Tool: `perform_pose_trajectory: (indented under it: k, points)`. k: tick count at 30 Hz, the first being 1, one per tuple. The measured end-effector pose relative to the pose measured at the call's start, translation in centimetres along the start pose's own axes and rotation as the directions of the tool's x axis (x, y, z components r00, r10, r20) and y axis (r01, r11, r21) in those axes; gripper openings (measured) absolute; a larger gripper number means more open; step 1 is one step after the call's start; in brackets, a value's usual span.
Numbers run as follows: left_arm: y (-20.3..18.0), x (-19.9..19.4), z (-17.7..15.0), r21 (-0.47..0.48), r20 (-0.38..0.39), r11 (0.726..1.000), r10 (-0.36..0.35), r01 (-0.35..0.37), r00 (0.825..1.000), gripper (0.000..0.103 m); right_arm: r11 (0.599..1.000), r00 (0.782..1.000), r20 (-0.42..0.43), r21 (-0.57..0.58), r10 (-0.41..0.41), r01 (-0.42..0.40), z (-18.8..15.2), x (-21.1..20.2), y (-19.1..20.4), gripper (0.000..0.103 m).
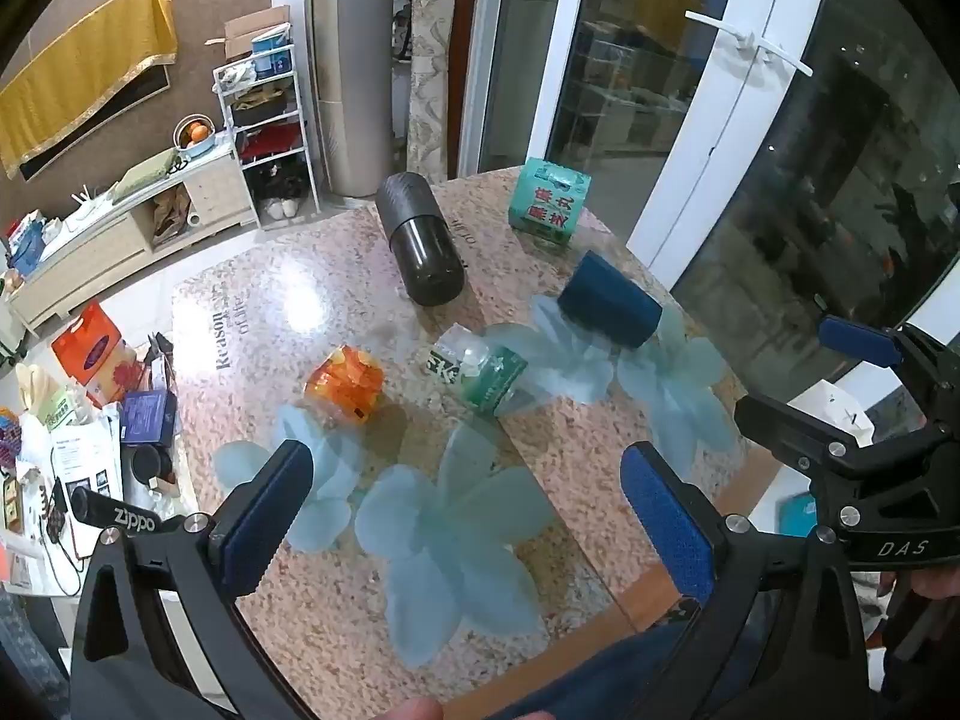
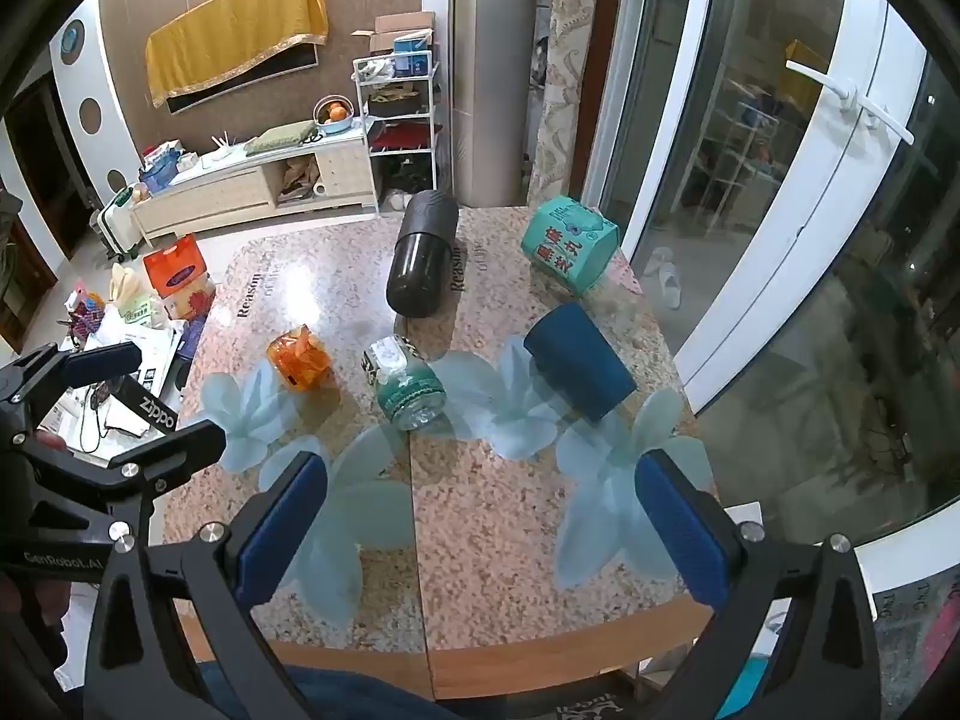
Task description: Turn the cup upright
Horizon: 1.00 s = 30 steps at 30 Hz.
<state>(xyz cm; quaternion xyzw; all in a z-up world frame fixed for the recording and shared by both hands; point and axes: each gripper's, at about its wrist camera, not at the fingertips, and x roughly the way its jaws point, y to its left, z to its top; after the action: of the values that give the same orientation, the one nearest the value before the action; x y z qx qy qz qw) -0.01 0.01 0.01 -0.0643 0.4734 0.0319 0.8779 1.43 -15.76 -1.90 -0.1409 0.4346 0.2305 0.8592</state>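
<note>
A dark blue cup (image 1: 609, 303) (image 2: 579, 360) lies on its side on the speckled table (image 1: 336, 630) (image 2: 498, 570), right of centre, its mouth hidden. My left gripper (image 1: 480, 522) is open and empty above the near part of the table, well short of the cup. My right gripper (image 2: 498, 534) is open and empty, above the near edge, with the cup ahead and slightly right. The right gripper also shows at the right of the left wrist view (image 1: 840, 390).
A black cylinder (image 1: 420, 240) (image 2: 420, 258) lies at the back. A teal pack (image 1: 549, 201) (image 2: 570, 243), a green-labelled bottle (image 1: 480, 372) (image 2: 408, 384) and an orange wrapped item (image 1: 345, 384) (image 2: 300, 360) lie about. Glass door on the right; cluttered floor on the left.
</note>
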Motion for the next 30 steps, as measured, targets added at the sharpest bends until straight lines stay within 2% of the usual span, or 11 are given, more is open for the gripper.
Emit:
perform_pose_trajectory:
  k: [30]
  points:
    - [0.04, 0.04, 0.02, -0.003, -0.007, 1.0, -0.004, 0.004, 1.0, 0.103, 1.0, 1.0, -0.01, -0.009, -0.014, 0.014, -0.08, 0.2, -0.04, 0.103]
